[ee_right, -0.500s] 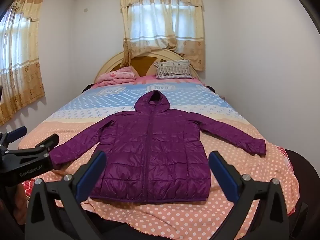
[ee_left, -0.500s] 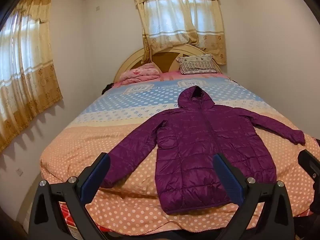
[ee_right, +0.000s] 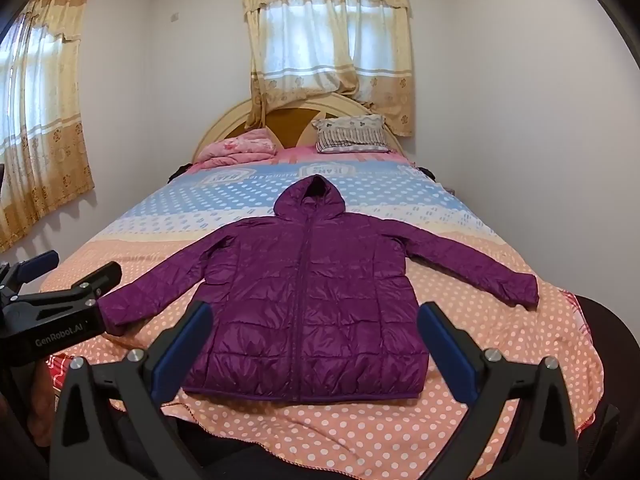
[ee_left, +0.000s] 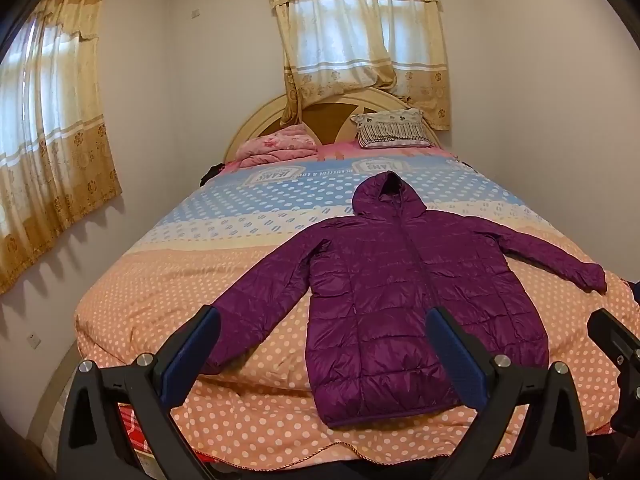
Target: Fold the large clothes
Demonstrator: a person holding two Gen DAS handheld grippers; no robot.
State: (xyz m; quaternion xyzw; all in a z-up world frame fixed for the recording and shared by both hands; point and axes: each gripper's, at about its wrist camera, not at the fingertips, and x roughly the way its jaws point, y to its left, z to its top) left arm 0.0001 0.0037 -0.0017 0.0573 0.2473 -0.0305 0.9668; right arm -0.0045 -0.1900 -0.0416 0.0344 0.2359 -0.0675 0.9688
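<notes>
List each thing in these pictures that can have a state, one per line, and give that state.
Purple jacket: unfolded, flat on the bed, zipped, sleeves spread.
Hood: flat, pointing at the headboard.
Left tongs: open, holding nothing.
Right tongs: open, holding nothing.
Curtains: drawn.
Pink blanket: folded by the headboard.

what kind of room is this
Most likely a home bedroom: a large bed with a curved headboard, a pillow at its head, curtained windows, and a purple jacket spread flat on the cover.
</notes>
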